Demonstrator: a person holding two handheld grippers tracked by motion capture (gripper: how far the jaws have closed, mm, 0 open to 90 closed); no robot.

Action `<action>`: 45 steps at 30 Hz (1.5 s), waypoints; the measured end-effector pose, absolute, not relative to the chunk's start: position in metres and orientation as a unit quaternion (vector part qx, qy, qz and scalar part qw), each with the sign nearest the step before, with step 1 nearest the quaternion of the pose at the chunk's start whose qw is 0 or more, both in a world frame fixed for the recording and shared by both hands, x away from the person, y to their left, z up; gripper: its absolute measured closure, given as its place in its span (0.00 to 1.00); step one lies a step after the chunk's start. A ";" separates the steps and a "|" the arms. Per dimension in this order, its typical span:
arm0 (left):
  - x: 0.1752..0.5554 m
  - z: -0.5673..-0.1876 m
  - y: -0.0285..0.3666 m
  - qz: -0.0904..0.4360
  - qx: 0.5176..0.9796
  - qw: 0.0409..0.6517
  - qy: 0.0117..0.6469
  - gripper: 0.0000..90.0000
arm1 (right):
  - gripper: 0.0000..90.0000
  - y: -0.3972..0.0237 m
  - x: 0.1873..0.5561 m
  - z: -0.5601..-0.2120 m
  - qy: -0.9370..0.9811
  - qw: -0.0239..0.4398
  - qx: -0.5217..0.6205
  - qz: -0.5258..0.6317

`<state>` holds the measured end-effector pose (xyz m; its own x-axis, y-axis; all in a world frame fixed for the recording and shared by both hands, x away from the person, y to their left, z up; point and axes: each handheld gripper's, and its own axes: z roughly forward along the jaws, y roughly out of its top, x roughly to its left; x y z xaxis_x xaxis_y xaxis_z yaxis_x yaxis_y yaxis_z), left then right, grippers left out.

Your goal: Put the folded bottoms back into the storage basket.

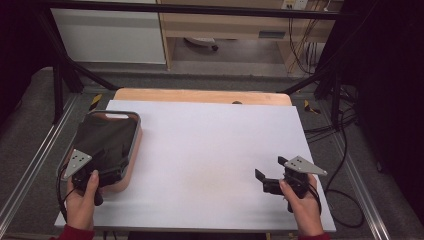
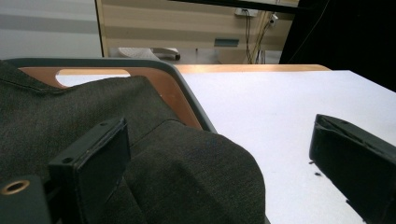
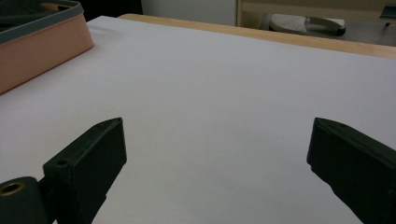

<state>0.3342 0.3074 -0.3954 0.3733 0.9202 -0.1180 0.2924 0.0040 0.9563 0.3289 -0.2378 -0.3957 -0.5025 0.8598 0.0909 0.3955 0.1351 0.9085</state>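
Currently spread wide: left gripper (image 1: 102, 167), lower left of the high view, over the dark folded garment (image 2: 140, 154) in the orange basket (image 1: 134, 145); one jaw lies over the cloth, the other above the white tabletop (image 1: 210, 150), gripping nothing. Likewise released: right gripper (image 1: 270, 176), lower right, jaws wide apart above bare tabletop, well apart from the basket.

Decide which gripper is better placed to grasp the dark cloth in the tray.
Left. The left gripper is open at the dark cloth in the tray; the right gripper is far across the table.
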 end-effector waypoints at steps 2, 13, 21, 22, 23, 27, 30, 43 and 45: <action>0.334 -0.395 0.307 0.297 0.640 0.528 0.472 0.06 | 0.07 -0.237 0.327 -0.398 0.716 0.233 0.439 0.490; 0.334 -0.395 0.306 0.297 0.639 0.530 0.472 0.06 | 0.06 -0.232 0.315 -0.416 0.722 0.214 0.442 0.488; 0.334 -0.396 0.306 0.294 0.640 0.530 0.472 0.06 | 0.05 -0.217 0.317 -0.426 0.734 0.199 0.426 0.490; 0.334 -0.396 0.306 0.294 0.641 0.529 0.472 0.06 | 0.05 -0.215 0.318 -0.427 0.736 0.202 0.421 0.490; 0.335 -0.395 0.306 0.294 0.640 0.530 0.472 0.06 | 0.05 -0.213 0.319 -0.428 0.737 0.206 0.417 0.490; 0.334 -0.395 0.308 0.295 0.641 0.529 0.471 0.06 | 0.05 -0.204 0.324 -0.430 0.738 0.210 0.410 0.493; 0.334 -0.395 0.307 0.295 0.641 0.529 0.471 0.06 | 0.05 -0.198 0.329 -0.432 0.741 0.209 0.407 0.492; 0.333 -0.392 0.302 0.289 0.647 0.535 0.461 0.06 | 0.05 -0.174 0.352 -0.438 0.748 0.206 0.392 0.495; 0.332 -0.390 0.299 0.288 0.649 0.538 0.455 0.06 | 0.05 -0.170 0.354 -0.439 0.752 0.200 0.388 0.495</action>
<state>0.3319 0.2993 -0.3904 0.4204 0.9000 -0.1151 0.2799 -0.0080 0.9600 0.3538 -0.1698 -0.4394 -0.6194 0.7808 0.0822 0.3844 0.2103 0.8989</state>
